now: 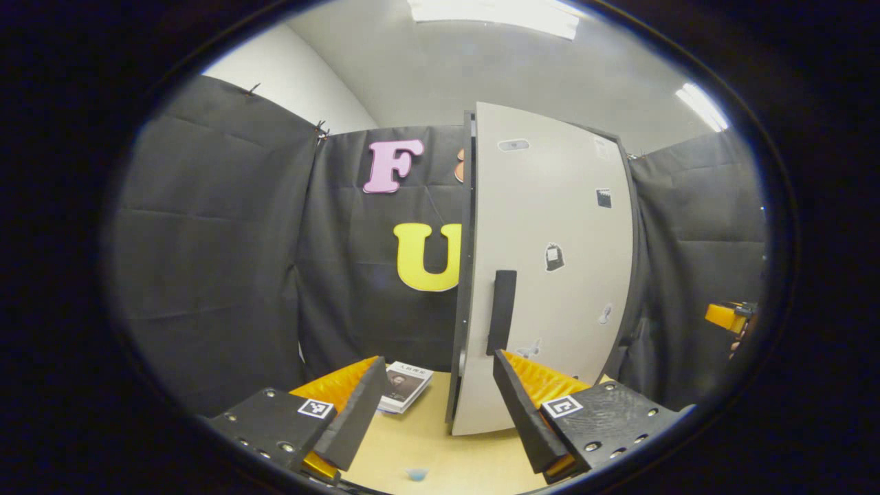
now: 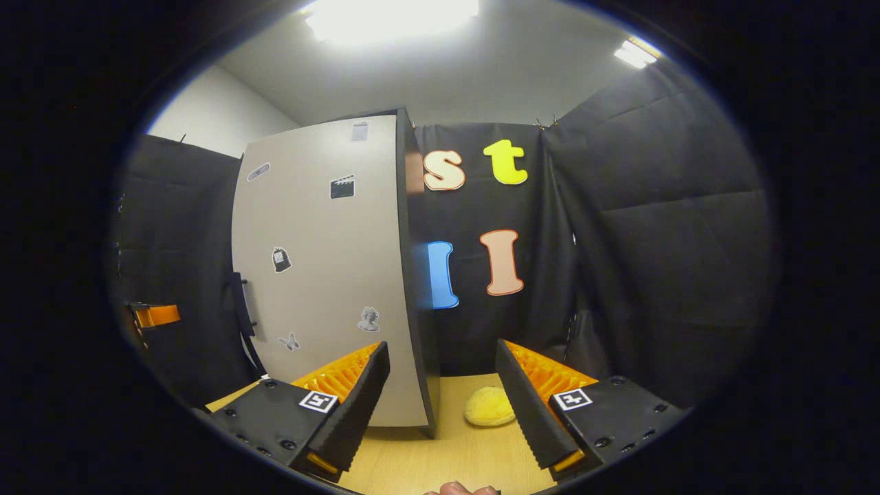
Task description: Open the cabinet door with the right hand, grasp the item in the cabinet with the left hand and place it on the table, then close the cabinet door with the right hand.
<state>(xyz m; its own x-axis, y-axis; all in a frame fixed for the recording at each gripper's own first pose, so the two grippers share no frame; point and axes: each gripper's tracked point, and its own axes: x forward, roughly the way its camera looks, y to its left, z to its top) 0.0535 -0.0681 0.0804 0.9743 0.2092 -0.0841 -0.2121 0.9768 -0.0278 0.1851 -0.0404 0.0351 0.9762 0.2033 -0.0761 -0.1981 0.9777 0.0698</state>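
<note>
risk, by judgement: the right gripper [image 2: 440, 392] stood well off the handle [image 2: 240, 316] at the door's [image 2: 323, 275] far edge and could graze that panel on approach. both claws were released and empty, left gripper [image 1: 436, 399] included. the cabinet [image 1: 550, 275] was closed, so its contents could not be told. a yellow sponge [image 2: 489, 406] and booklet [image 1: 405, 386] lay on the table [image 1: 440, 447].

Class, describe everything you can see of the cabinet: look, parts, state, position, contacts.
The cabinet is a tall, upright box with dark edges and a pale, smooth door that looks shut. A dark vertical bar handle sits near the door's edge, and small stickers dot the front. It stands on the light wooden table; neither gripper touches it.
</note>
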